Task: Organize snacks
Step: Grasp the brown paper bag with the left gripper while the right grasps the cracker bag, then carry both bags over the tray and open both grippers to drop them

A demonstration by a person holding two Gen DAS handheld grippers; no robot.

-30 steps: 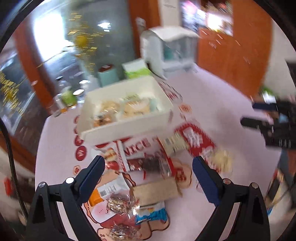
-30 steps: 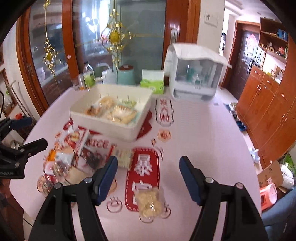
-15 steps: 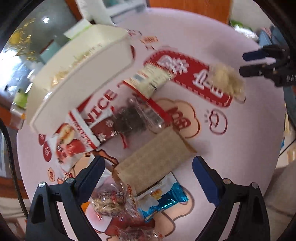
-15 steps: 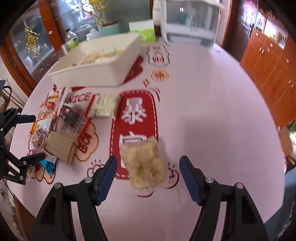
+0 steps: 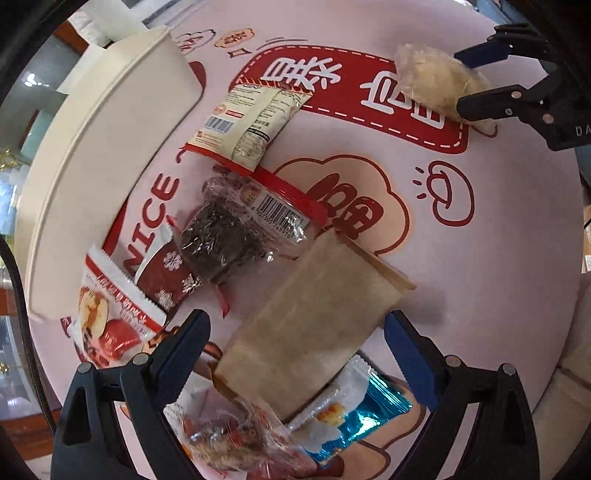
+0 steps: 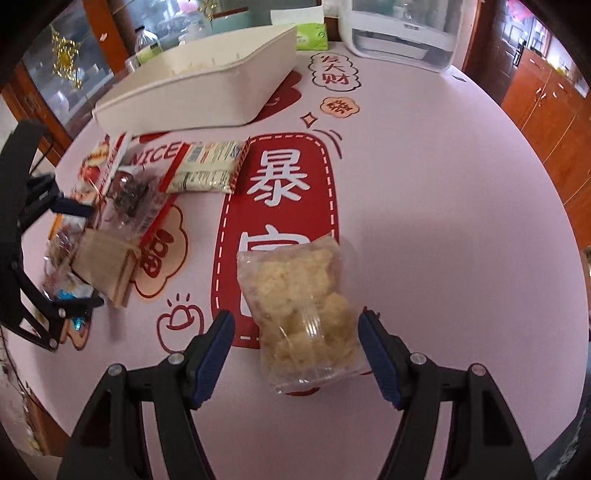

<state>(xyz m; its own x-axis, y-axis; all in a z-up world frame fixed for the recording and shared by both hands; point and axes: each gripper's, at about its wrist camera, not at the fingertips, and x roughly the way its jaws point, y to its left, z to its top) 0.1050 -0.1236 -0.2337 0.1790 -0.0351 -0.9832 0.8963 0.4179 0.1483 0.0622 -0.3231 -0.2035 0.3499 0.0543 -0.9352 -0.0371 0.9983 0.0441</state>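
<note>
My left gripper [image 5: 295, 328] is open, its jaws astride a brown paper packet [image 5: 314, 317] lying on the pink table. My right gripper [image 6: 295, 325] is open, its jaws astride a clear bag of pale yellow puffs [image 6: 299, 314]; both also show in the left wrist view, the bag [image 5: 436, 81] between the right gripper's fingers [image 5: 491, 103]. A white bin [image 6: 199, 81] holding snacks stands at the back left. Loose snacks lie between: a cream packet [image 5: 255, 118], a clear bag of dark pieces [image 5: 236, 229], a red-and-white packet [image 5: 114, 317], a blue packet [image 5: 369, 413].
A white appliance [image 6: 402, 29], a green tissue pack [image 6: 312, 35] and a bottle [image 6: 146, 48] stand behind the bin. Wooden cabinets [image 6: 546, 103] rise beyond the table's right edge. The table's right half [image 6: 443, 184] is plain pink cloth.
Both grippers have dropped toward the table and moved in: the left now straddles the brown packet, the right straddles the bag of puffs. Both stay open.
</note>
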